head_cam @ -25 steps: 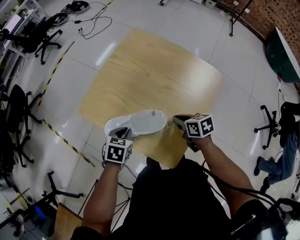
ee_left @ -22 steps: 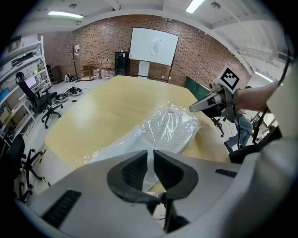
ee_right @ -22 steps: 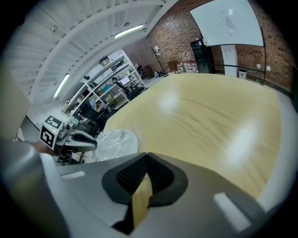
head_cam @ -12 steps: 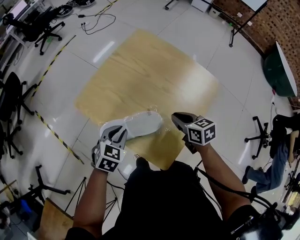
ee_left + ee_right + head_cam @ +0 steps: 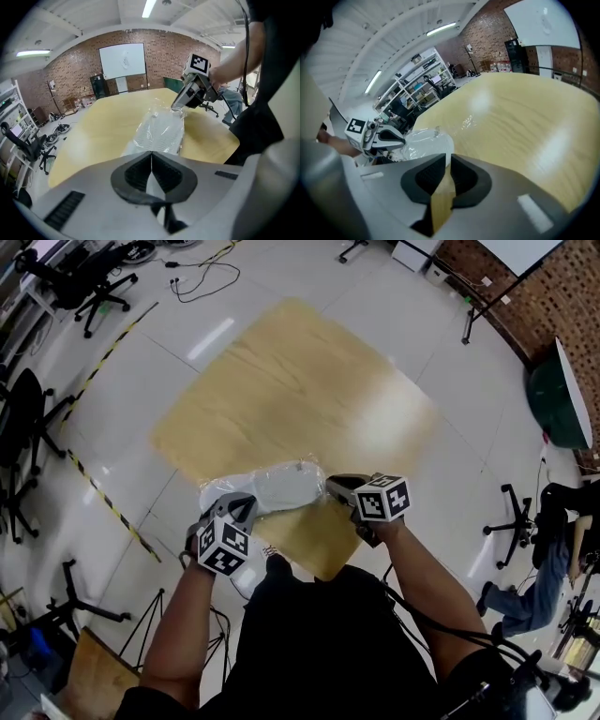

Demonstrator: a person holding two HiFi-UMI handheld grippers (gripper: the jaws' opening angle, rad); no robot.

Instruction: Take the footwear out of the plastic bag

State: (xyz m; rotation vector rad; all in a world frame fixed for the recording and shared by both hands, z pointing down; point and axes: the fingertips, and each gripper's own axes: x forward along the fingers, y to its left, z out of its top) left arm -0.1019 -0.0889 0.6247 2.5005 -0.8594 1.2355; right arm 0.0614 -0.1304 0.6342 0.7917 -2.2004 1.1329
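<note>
One crinkled, glossy plastic bag [image 5: 281, 487]

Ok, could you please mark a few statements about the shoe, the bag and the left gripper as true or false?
1. The shoe is inside the plastic bag. True.
2. The bag lies on the floor. False: it lies on the wooden table.
3. The left gripper has its jaws wide apart. False: they are shut on the bag's near edge.
4. The shoe is white. True.
</note>
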